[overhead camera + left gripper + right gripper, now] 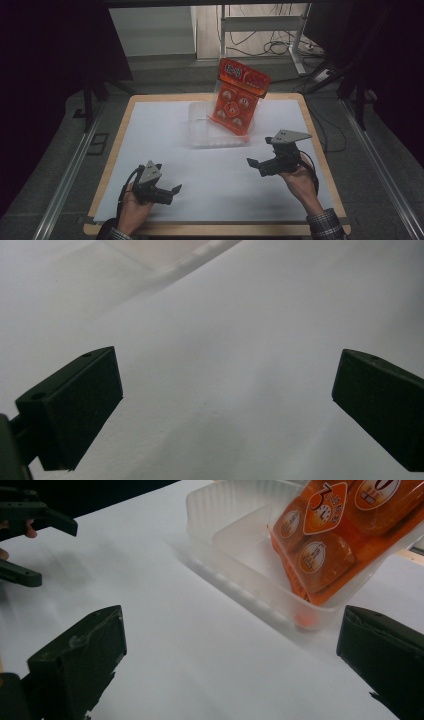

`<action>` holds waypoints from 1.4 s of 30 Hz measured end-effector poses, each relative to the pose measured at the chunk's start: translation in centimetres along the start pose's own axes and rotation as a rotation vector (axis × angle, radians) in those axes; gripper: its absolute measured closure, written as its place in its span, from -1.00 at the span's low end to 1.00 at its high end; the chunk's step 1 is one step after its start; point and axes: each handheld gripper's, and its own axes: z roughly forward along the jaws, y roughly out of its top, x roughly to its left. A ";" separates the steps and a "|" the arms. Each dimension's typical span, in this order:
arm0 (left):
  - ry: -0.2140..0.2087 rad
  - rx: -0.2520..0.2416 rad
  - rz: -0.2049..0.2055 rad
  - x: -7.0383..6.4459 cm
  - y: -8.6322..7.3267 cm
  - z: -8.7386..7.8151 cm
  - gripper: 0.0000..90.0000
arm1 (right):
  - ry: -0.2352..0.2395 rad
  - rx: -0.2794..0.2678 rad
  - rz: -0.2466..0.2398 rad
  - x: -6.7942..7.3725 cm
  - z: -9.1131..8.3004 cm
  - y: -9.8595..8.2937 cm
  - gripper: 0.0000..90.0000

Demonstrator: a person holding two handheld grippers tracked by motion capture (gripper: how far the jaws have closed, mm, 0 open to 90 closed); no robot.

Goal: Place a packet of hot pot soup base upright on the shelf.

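Both grippers, left (pixel 172 192) and right (pixel 254 165), are hovering spread and empty; nudging the tray (pixel 200 135) risks toppling the tilted orange pack (pixel 234 102) leaning inside.

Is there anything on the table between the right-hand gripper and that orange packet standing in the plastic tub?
Nothing: in the high view and the right gripper view, bare white table cover separates the right gripper from the clear tub holding the orange packet.
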 end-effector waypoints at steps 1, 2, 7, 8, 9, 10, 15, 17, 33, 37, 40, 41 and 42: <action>-0.001 0.000 0.000 0.0 0.0 0.0 -1.00 | -0.001 -0.001 0.001 0.1 -0.1 -0.1 -1.00; -0.001 0.000 0.001 0.0 0.0 0.0 -1.00 | 0.000 0.001 0.003 0.3 -0.3 -0.4 -1.00; -0.003 0.000 0.003 -0.1 0.0 0.0 -1.00 | -0.004 0.002 -0.002 0.8 -0.9 -0.9 -1.00; -0.003 0.000 0.003 -0.1 0.0 0.0 -1.00 | -0.004 0.002 -0.002 0.8 -0.9 -0.9 -1.00; -0.003 0.000 0.005 -0.1 0.0 0.0 -1.00 | -0.009 0.003 -0.006 1.0 -1.1 -1.1 -1.00; -0.003 0.001 0.006 -0.1 0.0 0.0 -1.00 | -0.013 0.005 -0.009 1.0 -1.2 -1.2 -1.00; -0.002 -0.002 0.004 -0.1 0.0 0.0 -1.00 | -0.021 0.011 -0.012 1.0 -1.4 -1.8 -1.00; -0.003 0.000 0.005 -0.1 0.0 0.0 -1.00 | -0.027 0.014 -0.012 1.0 -1.5 -2.2 -1.00; 0.000 -0.001 0.005 -0.1 0.0 0.0 -1.00 | -0.074 0.043 -0.022 0.6 -1.8 -4.7 -1.00; 0.000 -0.001 0.004 -0.1 0.0 0.0 -1.00 | -0.085 0.042 -0.016 0.1 -1.9 -5.1 -1.00; -0.001 -0.001 0.004 -0.1 0.0 0.0 -1.00 | -0.084 0.044 -0.006 -0.2 -1.8 -5.5 -1.00; 0.000 0.000 0.004 -0.1 0.0 0.0 -1.00 | -0.085 0.043 -0.005 -0.3 -1.7 -5.7 -1.00; -0.001 0.000 0.004 -0.1 0.0 0.0 -1.00 | -0.088 0.047 0.000 -0.4 -1.6 -5.8 -1.00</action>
